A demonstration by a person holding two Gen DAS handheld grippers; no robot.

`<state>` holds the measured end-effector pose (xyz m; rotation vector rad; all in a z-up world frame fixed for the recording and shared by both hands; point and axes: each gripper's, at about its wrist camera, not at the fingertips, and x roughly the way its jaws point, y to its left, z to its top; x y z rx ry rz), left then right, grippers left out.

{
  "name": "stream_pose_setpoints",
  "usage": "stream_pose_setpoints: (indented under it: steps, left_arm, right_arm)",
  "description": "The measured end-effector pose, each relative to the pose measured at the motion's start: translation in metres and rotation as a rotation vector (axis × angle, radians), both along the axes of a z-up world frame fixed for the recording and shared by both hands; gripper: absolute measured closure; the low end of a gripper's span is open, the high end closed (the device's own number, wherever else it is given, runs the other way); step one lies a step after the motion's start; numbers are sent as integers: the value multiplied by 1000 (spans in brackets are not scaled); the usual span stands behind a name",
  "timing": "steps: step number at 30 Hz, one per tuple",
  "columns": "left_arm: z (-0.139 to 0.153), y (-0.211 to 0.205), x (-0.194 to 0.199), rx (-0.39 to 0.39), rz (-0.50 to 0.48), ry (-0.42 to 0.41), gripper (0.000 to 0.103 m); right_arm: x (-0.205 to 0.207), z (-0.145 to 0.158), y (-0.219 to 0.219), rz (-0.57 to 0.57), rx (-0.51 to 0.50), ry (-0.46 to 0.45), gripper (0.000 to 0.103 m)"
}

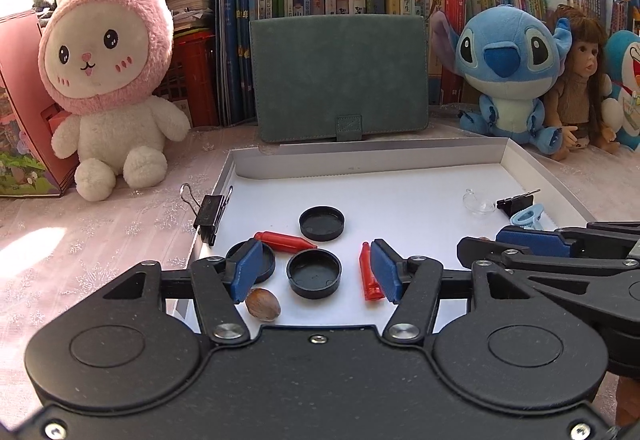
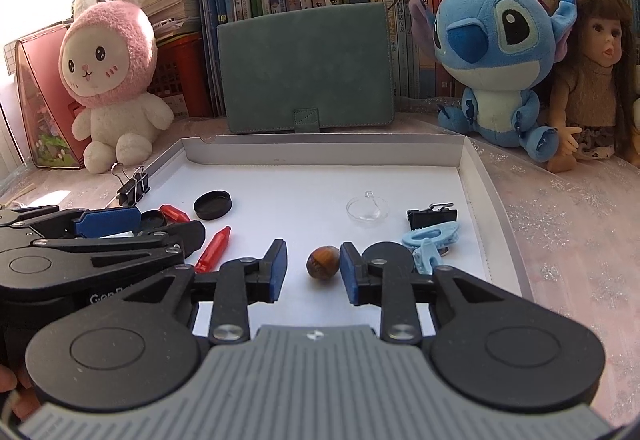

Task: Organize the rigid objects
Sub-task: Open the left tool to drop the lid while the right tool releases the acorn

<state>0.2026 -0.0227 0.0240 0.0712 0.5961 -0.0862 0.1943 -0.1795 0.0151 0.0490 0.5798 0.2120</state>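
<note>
Both our grippers, left (image 1: 314,274) and right (image 2: 313,266), gape empty over the tray (image 2: 476,200). Nut (image 2: 322,263): light, hard, rolls; pinch its middle.

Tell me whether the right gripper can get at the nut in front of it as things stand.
Probably yes. The right gripper is open and the nut lies on the tray floor between its pads, untouched, with nothing lying over it.
</note>
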Motion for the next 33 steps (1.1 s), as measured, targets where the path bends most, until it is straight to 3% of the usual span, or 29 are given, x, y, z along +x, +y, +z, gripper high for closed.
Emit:
stream_pose_setpoints:
  steps: [3, 9, 15, 33]
  left_arm:
    - [5, 1, -3, -2, 6, -4, 41]
    - [14, 10, -9, -13, 32, 0, 25]
    - [19, 16, -22, -19, 21, -12, 20]
    - [24, 26, -74, -45, -9, -3, 14]
  right_arm:
    - [-5, 5, -1, -7, -10, -17, 48]
    - [-15, 14, -8, -25, -18, -47, 31]
    - [-29, 22, -12, -43, -15, -78, 17]
    - [-77, 31, -15, -49, -37, -134, 6]
